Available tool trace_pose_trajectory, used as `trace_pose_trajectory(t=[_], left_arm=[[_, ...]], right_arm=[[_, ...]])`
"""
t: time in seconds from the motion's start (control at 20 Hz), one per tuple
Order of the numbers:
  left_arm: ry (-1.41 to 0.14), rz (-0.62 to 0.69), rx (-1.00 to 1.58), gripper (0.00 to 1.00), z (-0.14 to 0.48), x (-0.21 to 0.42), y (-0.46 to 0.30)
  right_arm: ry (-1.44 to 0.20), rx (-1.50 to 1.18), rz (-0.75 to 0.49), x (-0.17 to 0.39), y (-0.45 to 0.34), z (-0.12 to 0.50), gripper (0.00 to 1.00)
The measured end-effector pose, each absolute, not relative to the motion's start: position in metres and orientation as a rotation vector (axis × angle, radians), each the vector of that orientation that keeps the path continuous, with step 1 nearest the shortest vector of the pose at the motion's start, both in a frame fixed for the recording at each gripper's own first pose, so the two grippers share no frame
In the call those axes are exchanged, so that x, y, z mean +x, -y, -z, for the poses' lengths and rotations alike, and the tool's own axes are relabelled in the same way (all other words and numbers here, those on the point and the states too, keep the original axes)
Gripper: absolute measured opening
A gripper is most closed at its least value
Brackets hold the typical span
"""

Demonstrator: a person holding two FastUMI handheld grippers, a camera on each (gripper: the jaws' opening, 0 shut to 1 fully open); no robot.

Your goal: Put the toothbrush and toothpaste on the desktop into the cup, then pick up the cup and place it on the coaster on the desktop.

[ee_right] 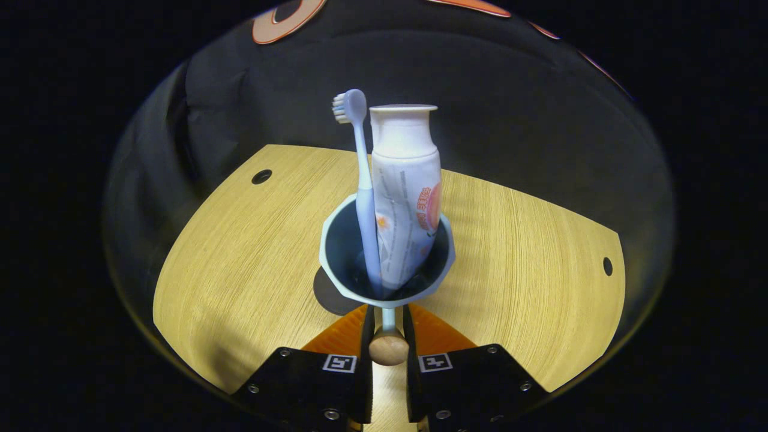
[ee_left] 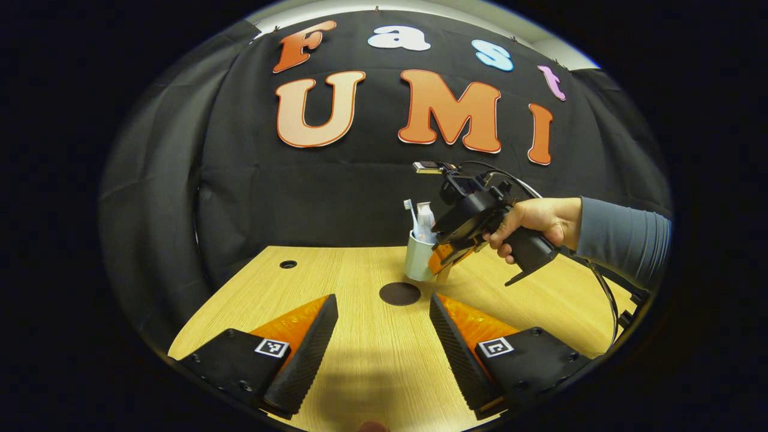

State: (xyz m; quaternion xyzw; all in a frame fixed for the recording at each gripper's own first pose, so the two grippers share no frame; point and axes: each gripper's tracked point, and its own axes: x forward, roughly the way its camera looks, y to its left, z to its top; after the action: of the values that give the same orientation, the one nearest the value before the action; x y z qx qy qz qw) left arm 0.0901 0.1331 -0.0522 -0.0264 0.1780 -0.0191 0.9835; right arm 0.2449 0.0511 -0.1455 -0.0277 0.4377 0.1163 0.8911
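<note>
In the left gripper view, the left gripper (ee_left: 384,336) hangs over the wooden desktop (ee_left: 336,276) with its 2 fingers spread wide around nothing. Ahead lies the dark round coaster (ee_left: 399,293). Just right of it, the right gripper (ee_left: 447,255), held by a hand (ee_left: 537,222), pinches the handle of the cup (ee_left: 418,258), which holds the toothbrush (ee_left: 411,217) and toothpaste (ee_left: 425,222) upright.

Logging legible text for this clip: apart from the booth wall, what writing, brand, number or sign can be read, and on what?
Toothpaste tube in the cup: printed lines and a coloured logo, too blurred to read.
Square black-and-white coded markers on the gripper bodies: patterns, not text.
Toothbrush: no writing visible.
</note>
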Motion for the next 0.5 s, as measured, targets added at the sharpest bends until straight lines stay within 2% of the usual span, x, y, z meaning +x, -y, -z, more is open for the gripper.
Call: trace_pose_trajectory(t=[0.15, 0.2, 0.3, 0.5], left_arm=[[-0.363, 0.036, -0.060, 0.99, 0.054, 0.090, -0.133], [-0.366, 0.033, -0.062, 0.99, 0.057, 0.090, -0.134], [-0.367, 0.028, -0.061, 0.99, 0.057, 0.090, -0.135], [-0.376, 0.019, -0.068, 0.99, 0.063, 0.088, -0.136]], right_arm=[[-0.912, -0.072, -0.261, 0.245, -0.052, 0.146, 0.23], [-0.915, -0.082, -0.267, 0.245, -0.052, 0.147, 0.27], [-0.919, -0.096, -0.283, 0.245, -0.052, 0.146, 0.23], [-0.920, -0.118, -0.306, 0.246, -0.052, 0.146, 0.23]])
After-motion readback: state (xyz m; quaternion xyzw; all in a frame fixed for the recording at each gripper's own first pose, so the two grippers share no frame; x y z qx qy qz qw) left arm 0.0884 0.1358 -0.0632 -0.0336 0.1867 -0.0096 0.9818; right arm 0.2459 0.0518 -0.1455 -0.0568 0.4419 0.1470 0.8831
